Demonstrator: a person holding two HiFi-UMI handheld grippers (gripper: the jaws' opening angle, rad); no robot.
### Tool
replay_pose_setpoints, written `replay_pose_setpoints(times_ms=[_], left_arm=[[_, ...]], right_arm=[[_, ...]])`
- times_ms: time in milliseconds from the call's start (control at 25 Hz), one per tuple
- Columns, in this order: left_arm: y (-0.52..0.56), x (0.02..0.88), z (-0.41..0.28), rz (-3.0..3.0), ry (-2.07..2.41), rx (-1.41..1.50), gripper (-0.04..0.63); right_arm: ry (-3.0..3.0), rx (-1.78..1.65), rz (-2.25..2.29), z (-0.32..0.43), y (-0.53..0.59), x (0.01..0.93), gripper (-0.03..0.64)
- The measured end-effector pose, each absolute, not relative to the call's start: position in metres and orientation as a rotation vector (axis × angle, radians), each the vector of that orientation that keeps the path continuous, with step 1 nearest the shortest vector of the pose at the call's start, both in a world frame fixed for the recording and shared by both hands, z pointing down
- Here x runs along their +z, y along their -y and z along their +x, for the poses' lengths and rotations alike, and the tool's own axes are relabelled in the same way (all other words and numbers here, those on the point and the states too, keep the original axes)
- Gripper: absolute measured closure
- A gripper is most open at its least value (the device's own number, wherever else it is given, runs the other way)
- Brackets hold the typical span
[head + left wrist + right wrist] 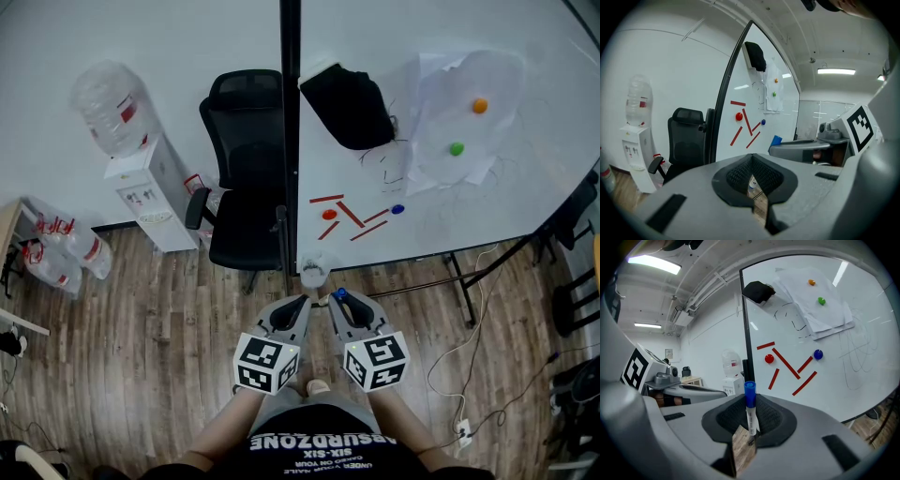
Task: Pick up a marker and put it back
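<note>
The left hand-held gripper (303,302) and the right hand-held gripper (334,300) sit side by side, just apart, both pointing toward the whiteboard (469,216) and tipped slightly down. Their marker cubes face up toward the head, on the end away from the whiteboard. The left forearm (220,433) and right forearm (405,422) reach forward from the torso, converging toward the whiteboard. The left hand-held gripper's jaws meet at their tips with nothing between them. The right hand-held gripper's jaws are pressed on a marker (750,411) that stands upright, blue cap topmost.
</note>
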State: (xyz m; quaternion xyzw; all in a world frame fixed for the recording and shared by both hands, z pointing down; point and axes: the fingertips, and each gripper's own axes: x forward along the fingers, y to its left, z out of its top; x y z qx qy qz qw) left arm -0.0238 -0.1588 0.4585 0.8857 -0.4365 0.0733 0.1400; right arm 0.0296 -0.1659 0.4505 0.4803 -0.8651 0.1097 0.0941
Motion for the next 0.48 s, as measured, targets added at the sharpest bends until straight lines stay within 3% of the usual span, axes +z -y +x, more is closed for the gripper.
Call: replay_pose_setpoints(times_ms=[480], left_arm=[[0.161, 0.458, -0.027, 2.551, 1.276, 0.205, 0.588]], right_arm=[[2.627, 0.249, 1.468, 0.036, 0.173, 0.412, 0.557]])
